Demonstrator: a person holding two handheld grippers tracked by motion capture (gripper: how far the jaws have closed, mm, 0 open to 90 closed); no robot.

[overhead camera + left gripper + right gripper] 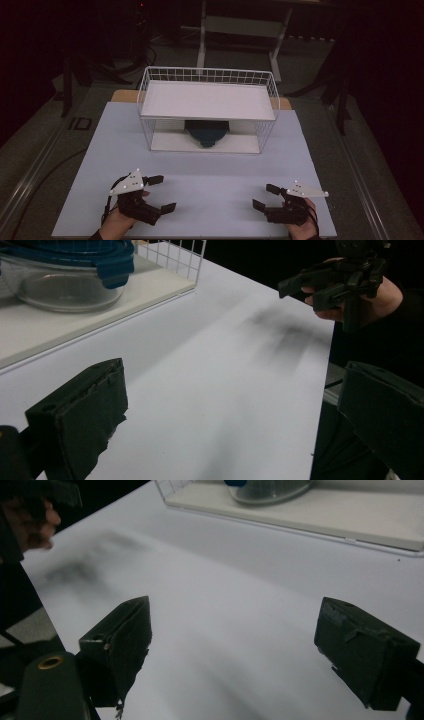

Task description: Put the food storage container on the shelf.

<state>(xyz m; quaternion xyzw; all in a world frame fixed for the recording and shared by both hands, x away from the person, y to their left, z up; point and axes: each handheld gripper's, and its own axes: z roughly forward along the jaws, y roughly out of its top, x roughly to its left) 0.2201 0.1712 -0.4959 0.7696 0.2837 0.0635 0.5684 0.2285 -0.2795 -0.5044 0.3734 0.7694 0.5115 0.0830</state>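
A white wire rack [145,95] with an upper shelf [207,100] stands at the back middle of the white table [210,165]. On its lower board sits a clear glass container with a blue lid [207,132], also seen in the left gripper view [65,275] and the right gripper view [270,490]. My left gripper [166,192] [230,410] rests near the front left edge, open, nothing between its jaws. My right gripper [263,196] [242,640] is at the front right, open and empty; it also appears far off in the left gripper view [340,282].
Bare white table surface lies between the grippers and the rack. Beyond the table the room is dark, with a white desk frame [240,30] and cables on the floor [40,170]. The table's right edge [325,370] drops off close to my left gripper's jaw.
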